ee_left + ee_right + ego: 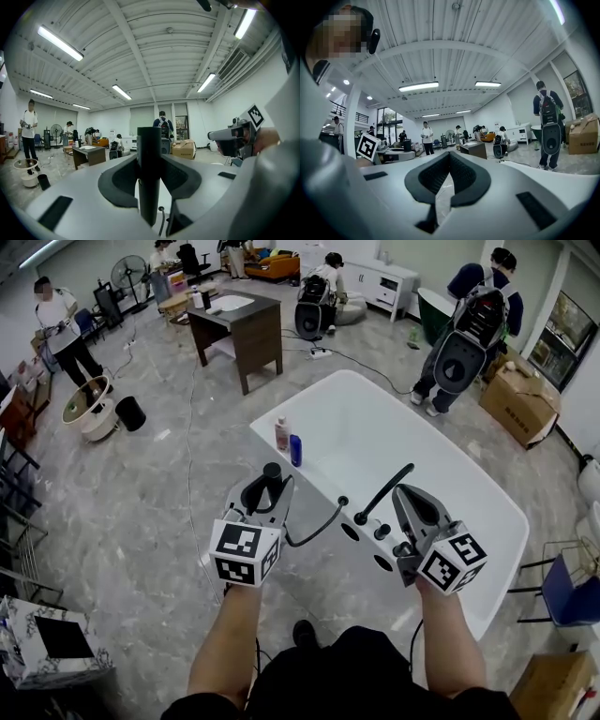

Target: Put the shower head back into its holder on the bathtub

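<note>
My left gripper [265,486] is shut on the black shower head [273,472], which stands upright between its pads. In the left gripper view the handle [149,187] fills the gap between the jaws. Its black hose [314,531] curves down and right to the near rim of the white bathtub [323,381]. A black tap spout [384,493] and black fittings [382,532] sit on that rim, between my two grippers. My right gripper [403,491] hovers just right of the spout. Its pads meet at the tips [450,154] with nothing between them.
Two bottles [284,435] stand on the tub's near left corner. A dark desk [239,324] is beyond, with a cable across the floor. A person with a backpack [469,338] stands by the tub's far end, next to a cardboard box [520,399]. Other people are further off.
</note>
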A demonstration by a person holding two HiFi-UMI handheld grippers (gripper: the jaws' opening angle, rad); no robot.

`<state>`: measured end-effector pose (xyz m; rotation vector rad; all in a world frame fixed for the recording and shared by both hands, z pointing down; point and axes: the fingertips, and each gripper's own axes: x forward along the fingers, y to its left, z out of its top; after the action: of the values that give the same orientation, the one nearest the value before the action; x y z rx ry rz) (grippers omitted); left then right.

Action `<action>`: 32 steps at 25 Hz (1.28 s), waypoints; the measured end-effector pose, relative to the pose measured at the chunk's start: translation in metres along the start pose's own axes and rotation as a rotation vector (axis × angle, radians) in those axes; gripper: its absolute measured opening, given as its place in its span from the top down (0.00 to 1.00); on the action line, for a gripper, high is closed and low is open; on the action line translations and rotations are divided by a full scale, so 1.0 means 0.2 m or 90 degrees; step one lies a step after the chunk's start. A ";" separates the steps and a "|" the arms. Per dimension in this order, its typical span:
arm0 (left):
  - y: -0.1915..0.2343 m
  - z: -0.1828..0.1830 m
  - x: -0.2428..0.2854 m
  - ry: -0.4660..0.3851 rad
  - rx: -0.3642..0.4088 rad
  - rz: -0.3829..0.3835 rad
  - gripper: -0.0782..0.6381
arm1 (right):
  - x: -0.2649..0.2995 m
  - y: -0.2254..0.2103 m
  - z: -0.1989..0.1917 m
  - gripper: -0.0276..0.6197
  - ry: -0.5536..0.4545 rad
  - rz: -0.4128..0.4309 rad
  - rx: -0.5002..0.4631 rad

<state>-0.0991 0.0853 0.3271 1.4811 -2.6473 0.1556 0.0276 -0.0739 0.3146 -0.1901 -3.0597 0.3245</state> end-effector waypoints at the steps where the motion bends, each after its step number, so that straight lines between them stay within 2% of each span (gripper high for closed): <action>1: 0.02 0.00 0.01 0.000 0.000 -0.001 0.69 | 0.02 -0.01 -0.01 0.94 0.001 -0.002 0.002; 12: 0.14 -0.08 0.21 0.030 -0.012 -0.010 0.69 | 0.25 -0.11 -0.07 0.94 0.014 0.002 0.022; 18: 0.23 -0.02 0.41 0.035 0.011 -0.009 0.69 | 0.41 -0.34 -0.02 0.94 -0.015 -0.010 0.045; 22: 0.33 -0.02 0.58 0.051 0.014 -0.004 0.69 | 0.55 -0.47 -0.01 0.94 -0.007 -0.020 0.048; 28: 0.28 -0.04 0.86 0.052 0.021 -0.048 0.69 | 0.69 -0.71 -0.11 0.94 0.029 -0.021 0.073; 32: 0.24 0.01 0.98 0.051 0.025 -0.080 0.69 | 0.78 -0.77 -0.13 0.94 0.042 -0.013 0.096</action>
<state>-0.2429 -0.0552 0.3504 1.6130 -2.4937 0.2527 -0.1419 -0.1980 0.3804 -0.1586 -2.9538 0.5331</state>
